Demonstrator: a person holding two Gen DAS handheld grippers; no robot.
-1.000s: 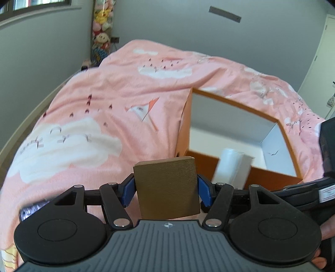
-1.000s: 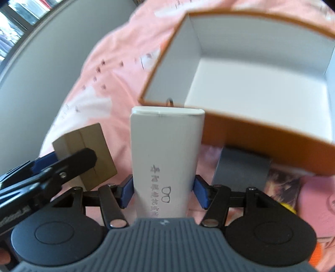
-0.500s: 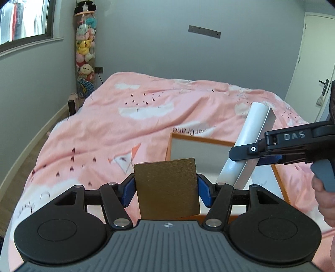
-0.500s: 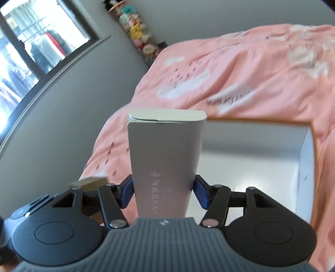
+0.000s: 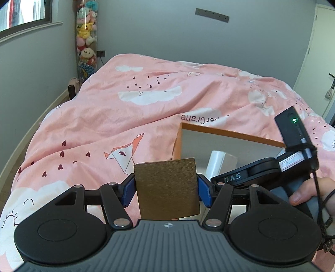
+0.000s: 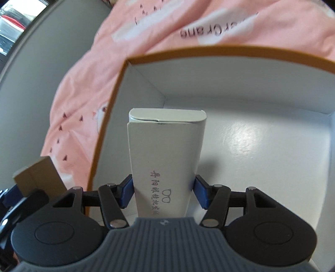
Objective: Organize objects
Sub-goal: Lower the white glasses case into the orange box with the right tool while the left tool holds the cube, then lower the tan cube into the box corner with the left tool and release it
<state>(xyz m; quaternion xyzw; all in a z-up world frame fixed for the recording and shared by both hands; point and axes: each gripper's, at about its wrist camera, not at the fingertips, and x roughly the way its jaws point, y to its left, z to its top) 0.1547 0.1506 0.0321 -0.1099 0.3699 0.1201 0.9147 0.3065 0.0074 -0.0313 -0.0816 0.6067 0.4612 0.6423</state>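
Note:
My left gripper (image 5: 166, 191) is shut on a flat brown box (image 5: 166, 188), held above the bed just left of an open orange box (image 5: 230, 132) with a white inside. My right gripper (image 6: 163, 192) is shut on a tall white box with printed characters (image 6: 165, 159) and holds it over the inside of the orange box (image 6: 117, 87). The white box also shows in the left wrist view (image 5: 219, 164), with the right gripper's body beside it. The brown box shows at the left edge of the right wrist view (image 6: 37, 177).
A pink duvet with cloud prints (image 5: 136, 108) covers the bed. A tall clear tube of plush toys (image 5: 86, 39) stands in the far left corner. A window (image 5: 23, 12) is on the left wall and a door (image 5: 320, 52) at the right.
My right gripper has tilted down and carried the white box lower, over the inside of the orange box. My left gripper still holds the brown box and has shifted only slightly.

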